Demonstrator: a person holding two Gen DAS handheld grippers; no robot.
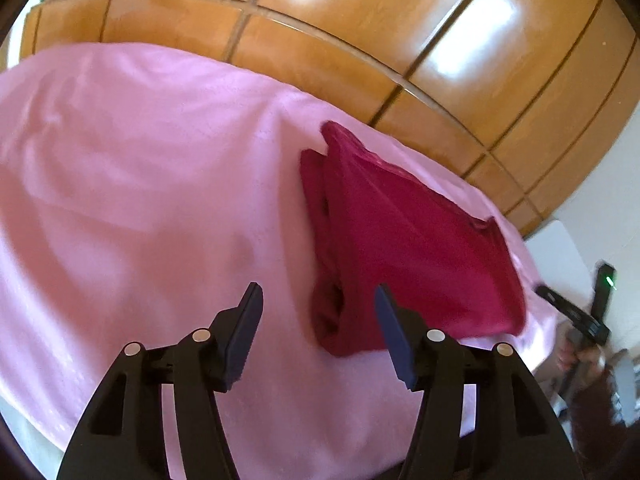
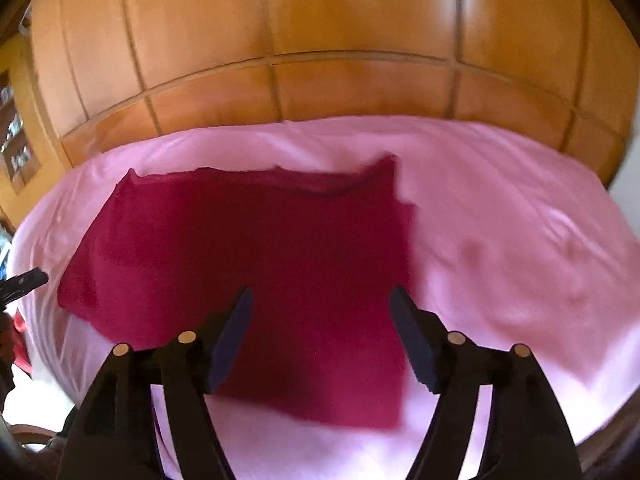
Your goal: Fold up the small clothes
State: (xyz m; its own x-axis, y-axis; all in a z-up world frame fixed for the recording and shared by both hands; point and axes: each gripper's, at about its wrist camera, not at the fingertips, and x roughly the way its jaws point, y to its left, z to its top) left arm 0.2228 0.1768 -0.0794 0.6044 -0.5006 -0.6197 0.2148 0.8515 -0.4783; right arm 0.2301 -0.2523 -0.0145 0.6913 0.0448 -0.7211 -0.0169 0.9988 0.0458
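Folded once already, by the look of it: crimson garment (image 2: 248,256) lying flat on the pink sheet (image 2: 520,220), nearer the wooden wardrobe (image 2: 320,40) side than the near edge, roughly squared off with layered edges stacked along the side shown in the left wrist view. Both tools apart and empty. Left gripper (image 1: 316,336) spread about halfway, hovering just beside the garment's near corner, nothing between the pads, cloth untouched. Right gripper (image 2: 320,336) spread wide, poised above the garment's near portion, also holding nothing. Probably a release between folds, so mid-task rather than finished. Next move likely calls for pinching two corners on one side of the garment, lifting only slightly, and carrying them across to the opposite edge without dragging the lower layers or bunching the sheet beneath.
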